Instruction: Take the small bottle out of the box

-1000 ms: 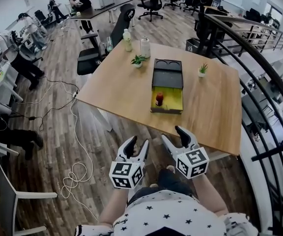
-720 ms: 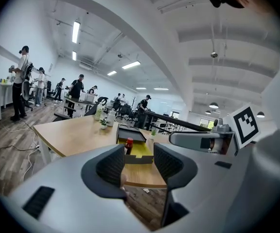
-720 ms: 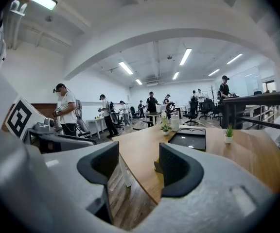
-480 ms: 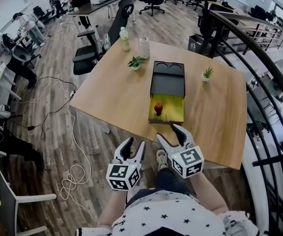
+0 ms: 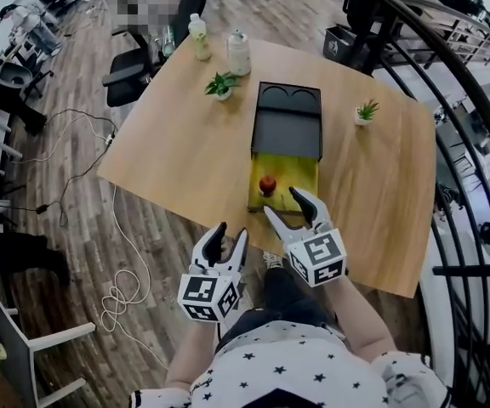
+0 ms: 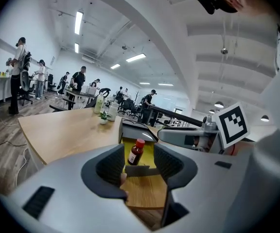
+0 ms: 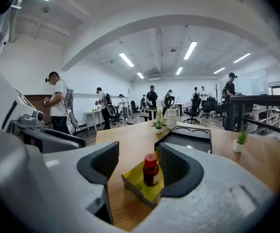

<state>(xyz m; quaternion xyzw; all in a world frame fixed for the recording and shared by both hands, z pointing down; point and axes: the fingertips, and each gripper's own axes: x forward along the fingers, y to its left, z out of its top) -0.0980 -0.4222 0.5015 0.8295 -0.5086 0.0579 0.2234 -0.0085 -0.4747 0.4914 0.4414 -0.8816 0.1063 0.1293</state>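
A small dark bottle with a red cap (image 5: 267, 183) (image 6: 135, 152) (image 7: 150, 169) stands in the yellow-lined open drawer (image 5: 300, 175) of a black box (image 5: 287, 121) on the wooden table (image 5: 185, 143). My right gripper (image 5: 292, 208) is open at the drawer's near edge, a short way from the bottle, nothing between its jaws. My left gripper (image 5: 225, 248) hangs open off the table's near edge, lower and to the left. In both gripper views the bottle shows between the open jaws, at a distance.
Two small potted plants (image 5: 220, 84) (image 5: 365, 110) and two larger bottles (image 5: 198, 38) (image 5: 239, 53) stand at the table's far side. A black railing (image 5: 475, 143) runs along the right. Office chairs (image 5: 130, 75), floor cables (image 5: 122, 291) and people lie beyond to the left.
Both grippers have moved forward toward the table. The right one now reaches over the near edge to the drawer's front; the left trails behind it. The bottle has not moved.
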